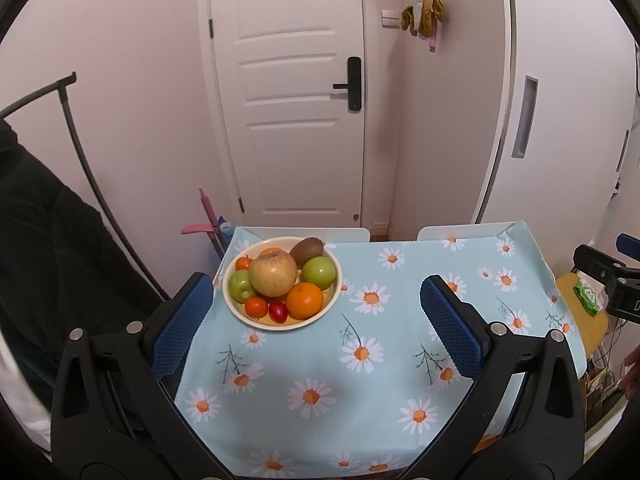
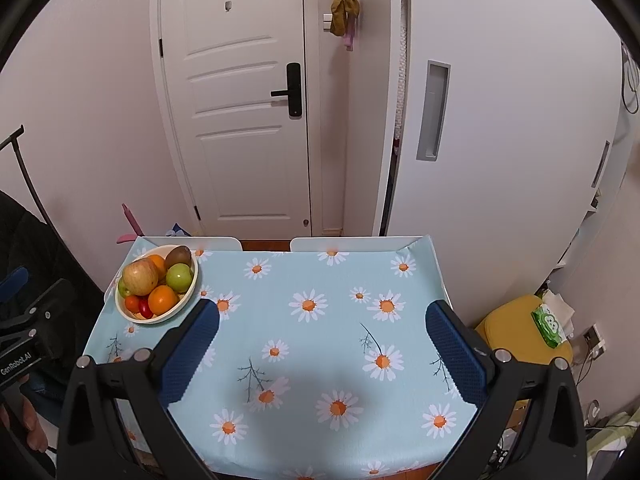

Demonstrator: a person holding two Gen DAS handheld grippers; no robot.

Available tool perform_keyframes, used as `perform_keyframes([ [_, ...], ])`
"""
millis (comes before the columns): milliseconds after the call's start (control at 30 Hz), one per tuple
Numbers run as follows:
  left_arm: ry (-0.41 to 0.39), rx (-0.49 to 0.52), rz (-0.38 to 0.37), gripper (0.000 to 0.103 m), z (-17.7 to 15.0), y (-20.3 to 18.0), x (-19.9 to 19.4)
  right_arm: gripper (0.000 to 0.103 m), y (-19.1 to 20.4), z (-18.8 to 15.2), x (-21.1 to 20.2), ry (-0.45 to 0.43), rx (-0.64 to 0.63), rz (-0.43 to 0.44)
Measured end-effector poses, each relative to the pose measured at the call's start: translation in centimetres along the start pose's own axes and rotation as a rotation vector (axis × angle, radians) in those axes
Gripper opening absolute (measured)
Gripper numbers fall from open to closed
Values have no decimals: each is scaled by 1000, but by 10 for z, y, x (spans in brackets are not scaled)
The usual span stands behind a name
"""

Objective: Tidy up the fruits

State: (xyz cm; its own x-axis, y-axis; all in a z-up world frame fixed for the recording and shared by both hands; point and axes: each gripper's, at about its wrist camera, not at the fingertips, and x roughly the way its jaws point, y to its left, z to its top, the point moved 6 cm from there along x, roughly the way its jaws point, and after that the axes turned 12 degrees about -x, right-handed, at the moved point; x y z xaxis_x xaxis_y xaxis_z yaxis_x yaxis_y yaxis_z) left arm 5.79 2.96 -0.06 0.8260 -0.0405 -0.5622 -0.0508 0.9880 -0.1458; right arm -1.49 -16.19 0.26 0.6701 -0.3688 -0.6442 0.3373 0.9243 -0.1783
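Observation:
A cream bowl (image 1: 334,300) stands at the far left of the daisy tablecloth (image 1: 360,360). It holds a large apple (image 1: 273,273), a kiwi (image 1: 306,251), green apples (image 1: 319,273), an orange (image 1: 304,300), small tomatoes (image 1: 256,307) and a red date-like fruit (image 1: 277,311). The bowl also shows in the right wrist view (image 2: 191,294). My left gripper (image 1: 316,306) is open and empty, above the table's near half. My right gripper (image 2: 322,332) is open and empty, to the right of the bowl.
Two white chair backs (image 1: 460,232) stand at the table's far edge before a white door (image 1: 292,100). A yellow stool (image 2: 516,332) with a green tissue pack (image 2: 550,326) is to the right. A black rack (image 1: 80,152) stands to the left.

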Motion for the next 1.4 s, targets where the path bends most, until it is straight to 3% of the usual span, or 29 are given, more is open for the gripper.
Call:
perform_keyframes([
  [1400,-34,-5,22,103,6,2,-1,103,0,2,4,-1,-4,1],
])
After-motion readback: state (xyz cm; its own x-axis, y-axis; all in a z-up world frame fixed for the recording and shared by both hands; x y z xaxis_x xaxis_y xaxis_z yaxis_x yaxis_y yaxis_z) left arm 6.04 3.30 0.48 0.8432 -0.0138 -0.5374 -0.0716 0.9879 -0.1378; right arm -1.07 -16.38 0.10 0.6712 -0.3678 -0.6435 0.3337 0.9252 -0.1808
